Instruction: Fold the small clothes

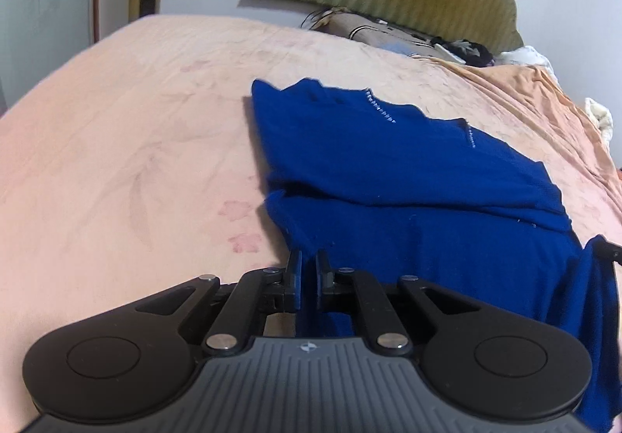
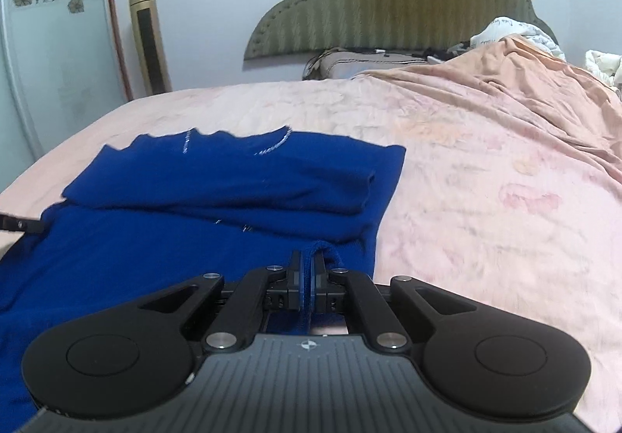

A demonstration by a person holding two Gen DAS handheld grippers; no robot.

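Your blue knitted garment (image 1: 388, 168) lies spread on the pink floral bedsheet (image 1: 116, 145), its sleeves folded across the body. Your left gripper (image 1: 309, 269) sits at the garment's near left corner and your right gripper (image 2: 310, 269) at its near right corner, each with cloth between the fingers. Behind the garment, at the bed's far end, stands the olive padded headboard (image 2: 388, 5), with a heap of bedding (image 2: 505, 32) to its right. Left of the headboard stands the tall gold tower fan (image 2: 149, 36).
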